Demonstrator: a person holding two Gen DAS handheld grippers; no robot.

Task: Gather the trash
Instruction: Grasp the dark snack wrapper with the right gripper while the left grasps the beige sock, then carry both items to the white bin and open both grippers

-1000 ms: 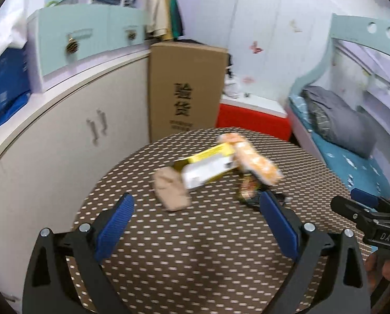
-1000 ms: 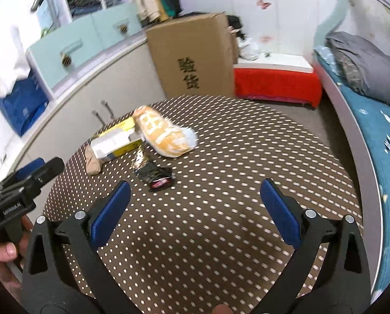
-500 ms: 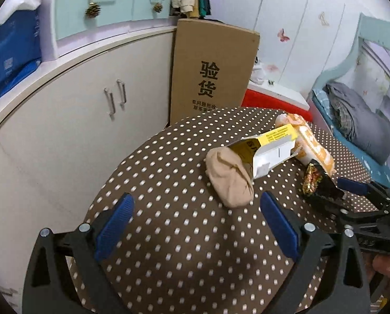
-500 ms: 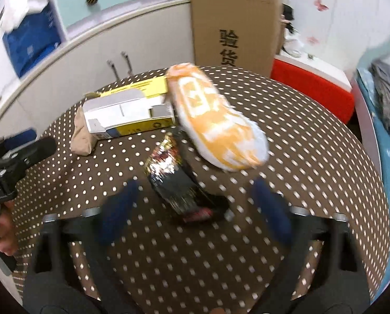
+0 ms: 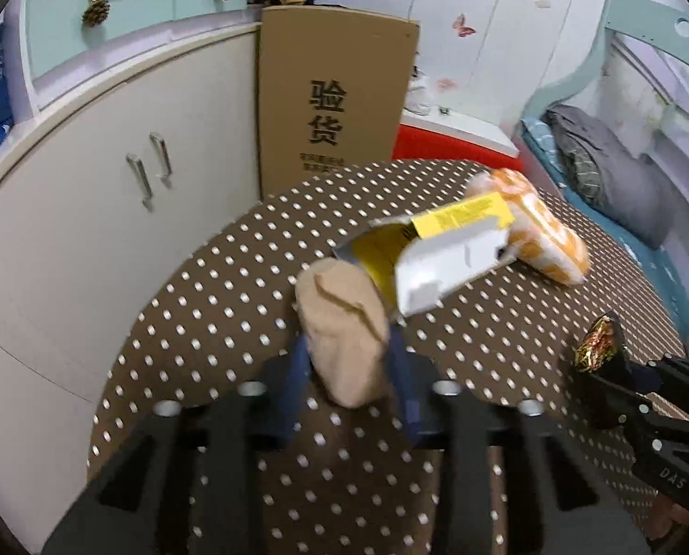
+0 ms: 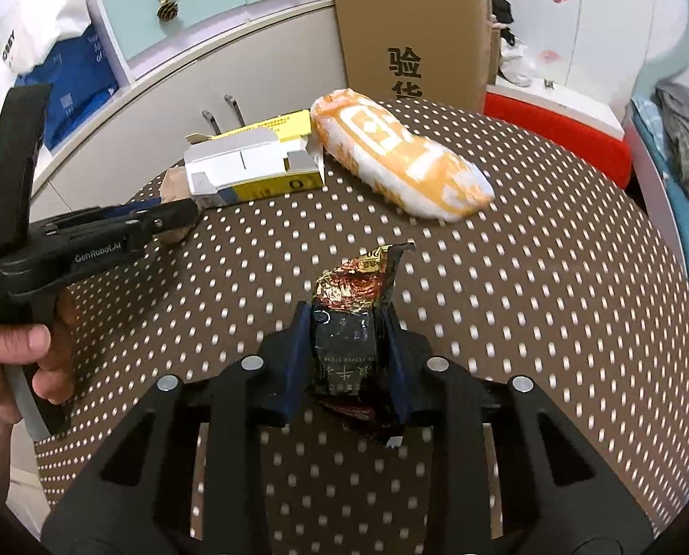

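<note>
My left gripper (image 5: 346, 370) has just been closing, and its blue pads now press on both sides of a beige crumpled paper wad (image 5: 342, 333) that sits at the near left part of the round table with a brown polka-dot cloth (image 5: 196, 305). The wad stands between the fingers and sticks out past their tips, leaning against the open end of a yellow and white cardboard carton (image 5: 437, 254). From the right wrist view I see the same gripper from the side (image 6: 177, 217), its tips closed on the wad (image 6: 175, 185), with the person's hand (image 6: 11, 356) around its handle.

My right gripper (image 6: 346, 328) has also just been closing, and its narrow jaws clamp a black and gold foil snack wrapper (image 6: 351, 323). The wrapper's torn, crinkled top rises beyond the fingertips, while its lower end hangs below them over the cloth. In the left wrist view that wrapper (image 5: 598, 347) shows at the right edge, pinched at the tip of the right gripper.

Farther back on the table, the carton lies on its side, and an orange and white plastic bag (image 6: 400, 162) lies just beside it, touching its far end. Behind the table stands a tall cardboard box with black characters (image 5: 335, 97), next to a white cabinet (image 5: 90, 194).
</note>
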